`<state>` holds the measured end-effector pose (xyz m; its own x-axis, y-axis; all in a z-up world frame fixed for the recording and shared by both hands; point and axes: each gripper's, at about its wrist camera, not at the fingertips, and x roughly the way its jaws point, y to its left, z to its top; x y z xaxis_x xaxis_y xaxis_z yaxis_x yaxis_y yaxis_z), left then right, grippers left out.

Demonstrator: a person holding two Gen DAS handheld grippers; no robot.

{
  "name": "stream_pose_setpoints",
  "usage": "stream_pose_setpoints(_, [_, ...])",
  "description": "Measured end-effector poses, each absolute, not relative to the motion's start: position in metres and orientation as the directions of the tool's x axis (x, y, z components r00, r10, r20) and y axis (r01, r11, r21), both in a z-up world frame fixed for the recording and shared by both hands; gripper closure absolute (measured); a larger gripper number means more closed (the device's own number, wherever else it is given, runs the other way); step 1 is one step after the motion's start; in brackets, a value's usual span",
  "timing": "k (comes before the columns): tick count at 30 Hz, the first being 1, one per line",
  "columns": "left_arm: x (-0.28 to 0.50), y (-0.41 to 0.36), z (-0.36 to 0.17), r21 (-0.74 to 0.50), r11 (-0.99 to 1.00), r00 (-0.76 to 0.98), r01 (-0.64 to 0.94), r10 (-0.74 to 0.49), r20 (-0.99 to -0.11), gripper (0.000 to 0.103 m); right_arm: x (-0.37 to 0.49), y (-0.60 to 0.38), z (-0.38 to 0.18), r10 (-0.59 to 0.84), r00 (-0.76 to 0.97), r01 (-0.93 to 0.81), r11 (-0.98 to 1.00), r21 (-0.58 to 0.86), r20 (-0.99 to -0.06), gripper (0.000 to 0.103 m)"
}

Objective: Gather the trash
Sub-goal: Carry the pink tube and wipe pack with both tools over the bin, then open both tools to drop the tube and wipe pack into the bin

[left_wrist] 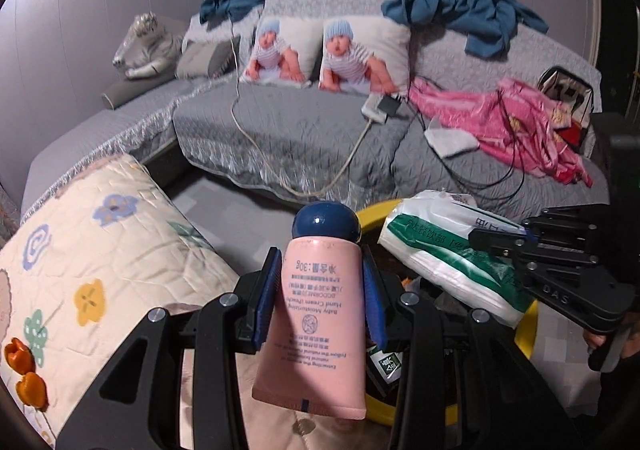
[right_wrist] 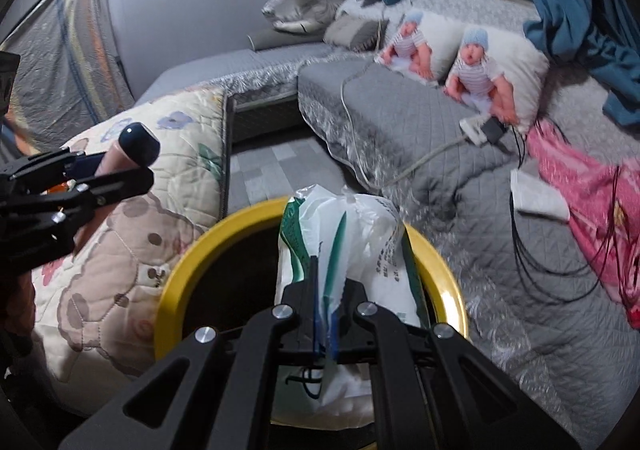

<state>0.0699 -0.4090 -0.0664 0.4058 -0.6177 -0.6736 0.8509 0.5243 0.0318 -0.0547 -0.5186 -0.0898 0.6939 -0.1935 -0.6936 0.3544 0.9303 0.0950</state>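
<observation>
Hovering over yellow bin: left gripper clamping cream tube, right gripper pinching tissue pack.

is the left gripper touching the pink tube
Touching. The left wrist view shows the left gripper with both blue pads pressed against the sides of the pink tube, no gap.

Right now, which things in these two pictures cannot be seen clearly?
- Yellow bin inside: right wrist view, dark and covered by the tissue pack.
- Hand cream tube front side: left wrist view shows only its back.
- Tube body: right wrist view, hidden by the left gripper.
</observation>
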Motion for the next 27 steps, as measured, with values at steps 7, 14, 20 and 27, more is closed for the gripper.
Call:
stream_pose_setpoints(7, [0.084, -0.430, -0.096, 0.014, 0.537, 0.369, 0.843, -0.560, -0.742, 0.067, -0.043, -0.519, -0.105, -0.198, 0.636, 0.367, 0.928, 0.067, -0.746, 0.100])
stream_pose_setpoints(14, [0.097, -0.436, -0.112, -0.046, 0.542, 0.299, 0.839, -0.530, -0.794, 0.066, -0.031, -0.517, -0.114, -0.177, 0.565, 0.341, 0.940, 0.033, -0.806, 0.099])
stream_pose_setpoints(20, [0.103, -0.423, -0.099, -0.063, 0.580, 0.336, 0.812, -0.552, -0.763, 0.024, -0.029, -0.513, -0.109, -0.191, 0.545, 0.327, 0.945, -0.003, -0.817, 0.077])
stream_pose_setpoints(27, [0.118, -0.382, -0.075, -0.093, 0.634, 0.395, 0.767, -0.582, -0.711, 0.011, -0.042, -0.521, -0.083, -0.221, 0.610, 0.373, 0.927, 0.031, -0.761, 0.038])
